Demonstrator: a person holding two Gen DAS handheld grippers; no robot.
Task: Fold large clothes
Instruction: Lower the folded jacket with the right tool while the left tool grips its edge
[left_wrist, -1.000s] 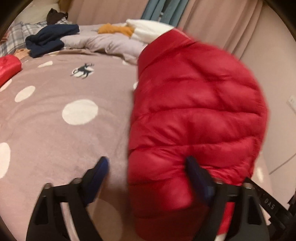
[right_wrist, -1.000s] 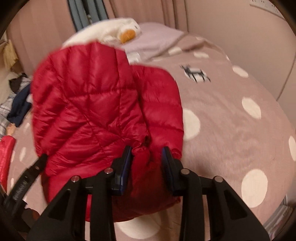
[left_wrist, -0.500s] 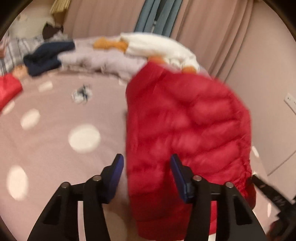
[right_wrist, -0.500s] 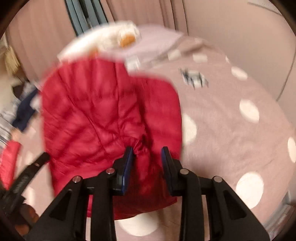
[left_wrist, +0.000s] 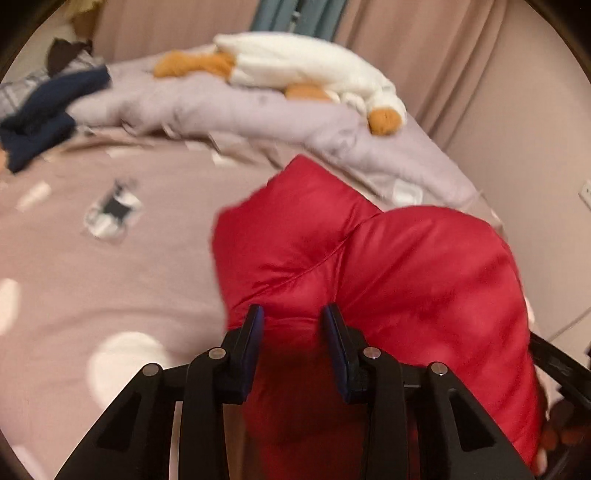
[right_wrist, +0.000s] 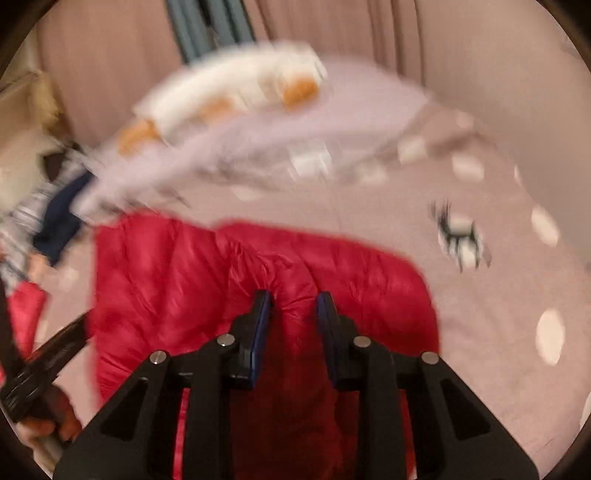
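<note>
**Both grippers clamped on the red jacket**

Fingers (left_wrist: 255, 325) of our left gripper (left_wrist: 293, 319) stand narrowly apart with a bunched fold of the red jacket (left_wrist: 406, 266) pinched between their blue pads. We see the jacket fill the centre and lower right of the left wrist view, puffed and quilted, with one seam running diagonally up from the fingers. Its far end lies toward the lilac duvet (left_wrist: 258, 110) across the upper frame.

Our right gripper (right_wrist: 293, 301) grips in like manner: its two fingers are close together with gathered red fabric squeezed between them. In the right wrist view the jacket (right_wrist: 166, 266) spreads across the lower centre and left, over the polka-dot bedspread (right_wrist: 498, 314). We cannot tell whether it lies flat on the bedspread or is partly lifted, as the view is blurred.

At the upper centre of the left wrist view a white and orange plush toy (left_wrist: 306, 70) lies on the duvet. A dark blue garment (left_wrist: 40, 114) sits at the upper left edge. A small deer motif (left_wrist: 114, 208) marks the bedspread (left_wrist: 92, 277) at the left. The other gripper's black frame (right_wrist: 40, 362) shows at the lower left of the right wrist view.
</note>
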